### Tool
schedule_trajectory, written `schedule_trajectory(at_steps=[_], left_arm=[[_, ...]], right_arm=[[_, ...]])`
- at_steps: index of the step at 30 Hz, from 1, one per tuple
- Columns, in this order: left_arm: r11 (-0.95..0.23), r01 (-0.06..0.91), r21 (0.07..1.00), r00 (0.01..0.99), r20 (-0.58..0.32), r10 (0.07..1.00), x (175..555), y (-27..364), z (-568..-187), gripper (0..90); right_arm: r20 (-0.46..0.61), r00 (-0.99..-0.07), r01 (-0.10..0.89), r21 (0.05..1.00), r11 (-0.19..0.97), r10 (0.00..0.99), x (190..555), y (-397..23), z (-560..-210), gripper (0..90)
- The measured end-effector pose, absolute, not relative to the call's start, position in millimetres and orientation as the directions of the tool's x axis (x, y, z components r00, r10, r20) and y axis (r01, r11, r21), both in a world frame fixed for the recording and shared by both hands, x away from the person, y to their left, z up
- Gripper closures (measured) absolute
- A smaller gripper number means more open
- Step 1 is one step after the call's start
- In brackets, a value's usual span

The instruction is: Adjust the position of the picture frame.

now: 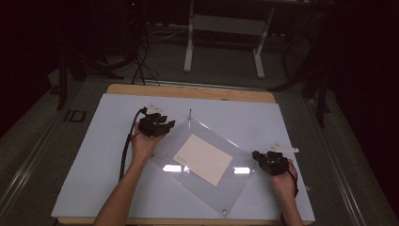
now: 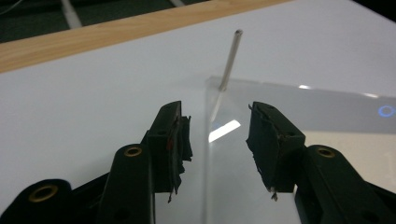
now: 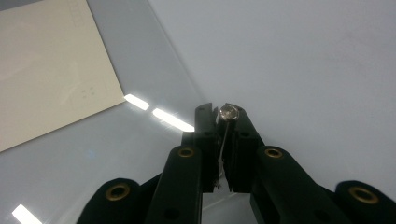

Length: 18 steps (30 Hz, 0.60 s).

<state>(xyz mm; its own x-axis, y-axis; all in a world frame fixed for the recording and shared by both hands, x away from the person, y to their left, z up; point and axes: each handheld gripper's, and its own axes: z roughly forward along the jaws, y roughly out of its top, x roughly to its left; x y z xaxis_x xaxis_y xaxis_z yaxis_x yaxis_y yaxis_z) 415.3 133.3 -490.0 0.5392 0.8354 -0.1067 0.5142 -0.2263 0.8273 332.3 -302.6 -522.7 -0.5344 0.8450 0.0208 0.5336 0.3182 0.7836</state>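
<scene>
A clear acrylic sheet [image 1: 221,190] lies skewed on the white tabletop [image 1: 94,160] with a cream paper [image 1: 203,159] under it. A thin metal post [image 1: 190,114] stands upright at its far corner. My left gripper [image 1: 167,125] is at the sheet's left edge near that corner. In the left gripper view its jaws [image 2: 218,135] stand apart with the sheet's edge [image 2: 204,154] between them, pads not touching, and the post [image 2: 231,56] just ahead. My right gripper [image 1: 256,155] is at the sheet's right corner. It [image 3: 223,114] is shut on a small round-headed metal post [image 3: 228,113].
Another small metal fitting [image 1: 224,211] sits in the sheet's near corner. The tabletop has a wooden far edge [image 1: 188,92]. Beyond it are a white desk frame [image 1: 226,28] and cables [image 1: 141,61] on a dark floor.
</scene>
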Motion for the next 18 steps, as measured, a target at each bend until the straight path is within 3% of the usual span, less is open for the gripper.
schedule_trajectory(at_steps=[9, 18], left_arm=[[-0.26, 0.493, 0.83, 0.587, -0.096, 0.804, 438.1, 105.6, -496.3, 56.0], [-0.27, 0.55, 0.79, 0.539, -0.089, 0.838, 472.9, 81.8, -508.5, 54.7]], right_arm=[[0.03, -0.541, 0.534, 0.784, 0.315, 0.841, 333.2, -303.7, -523.1, 84.7], [0.036, -0.538, 0.536, 0.786, 0.309, 0.842, 333.1, -303.7, -523.1, 84.6]])
